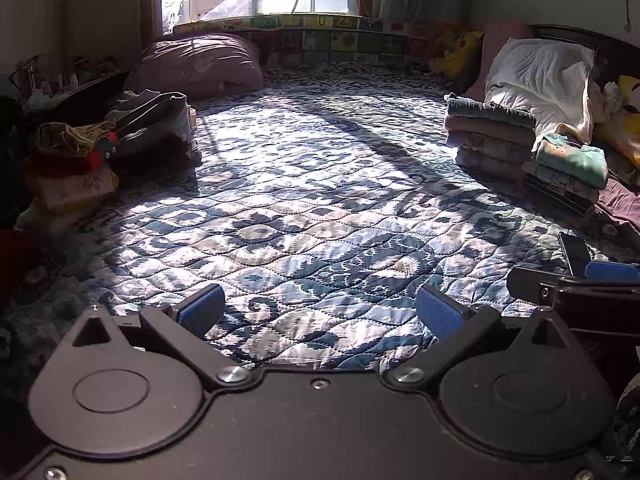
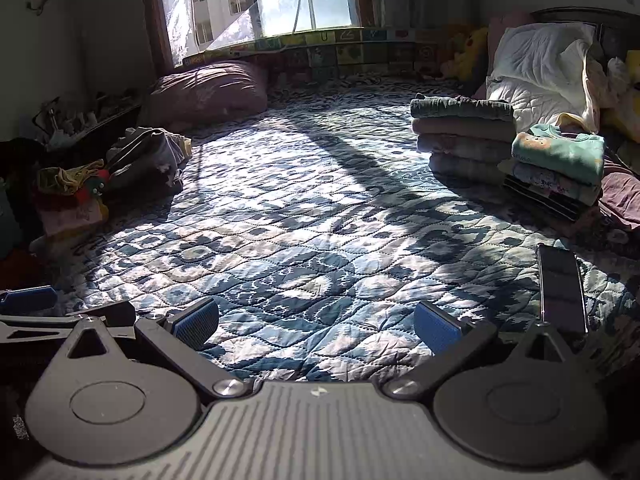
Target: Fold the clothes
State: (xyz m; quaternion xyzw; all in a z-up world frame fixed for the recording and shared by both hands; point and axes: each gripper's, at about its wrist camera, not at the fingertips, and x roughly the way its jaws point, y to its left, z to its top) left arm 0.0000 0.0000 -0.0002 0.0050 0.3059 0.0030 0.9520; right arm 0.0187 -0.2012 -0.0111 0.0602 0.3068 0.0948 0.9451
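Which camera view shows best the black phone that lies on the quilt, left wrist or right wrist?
The right wrist view. There the phone lies nearly whole on the quilt, just beyond the open right tongs. In the left wrist view only its far end shows, and the right tongs' arm covers the rest.

Your quilt [image 1: 320, 200]: blue, navy and cream ikat-style pattern | your gripper pads [image 1: 200, 310]: blue on black | pillow [image 1: 196, 64]: dusty mauve | folded top [image 2: 560, 152]: mint green with print | bedding [image 2: 544, 64]: white | phone [image 2: 560, 288]: black
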